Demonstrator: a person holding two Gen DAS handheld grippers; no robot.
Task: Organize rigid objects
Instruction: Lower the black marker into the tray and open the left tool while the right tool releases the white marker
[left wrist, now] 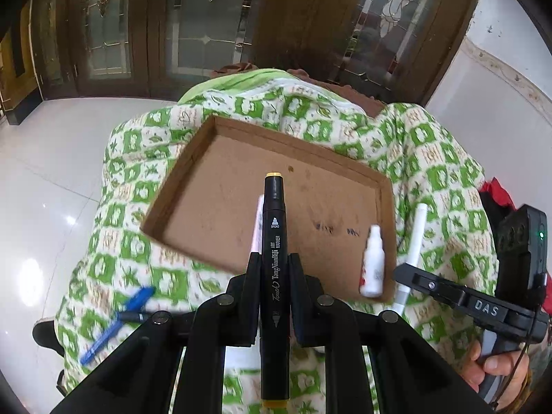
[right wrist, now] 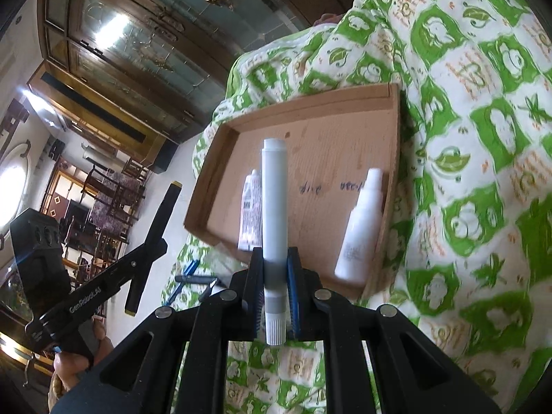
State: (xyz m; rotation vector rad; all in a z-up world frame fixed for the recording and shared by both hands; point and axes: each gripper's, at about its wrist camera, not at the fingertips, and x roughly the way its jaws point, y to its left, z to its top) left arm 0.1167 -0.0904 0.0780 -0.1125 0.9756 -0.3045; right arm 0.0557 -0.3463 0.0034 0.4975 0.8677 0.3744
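Observation:
A shallow cardboard tray [left wrist: 193,169] [right wrist: 310,103] lies on a green and white patterned cloth. My left gripper [left wrist: 274,269] is shut on a black art marker [left wrist: 274,241], held over the tray's near edge; it also shows in the right wrist view [right wrist: 155,238]. My right gripper [right wrist: 275,265] is shut on a white pen [right wrist: 274,200], held over the tray's near edge; it also shows in the left wrist view [left wrist: 414,241]. A small white bottle [left wrist: 372,265] [right wrist: 362,220] lies in the tray at the right. A white tube [right wrist: 251,207] lies in the tray behind the pen.
A blue pen [left wrist: 117,321] [right wrist: 184,276] and a dark pen [left wrist: 136,316] [right wrist: 196,278] lie on the cloth left of the tray. White tiled floor [left wrist: 51,172] and wooden glass-door cabinets [left wrist: 138,34] surround the clothed surface. A red item [left wrist: 500,193] lies at the right edge.

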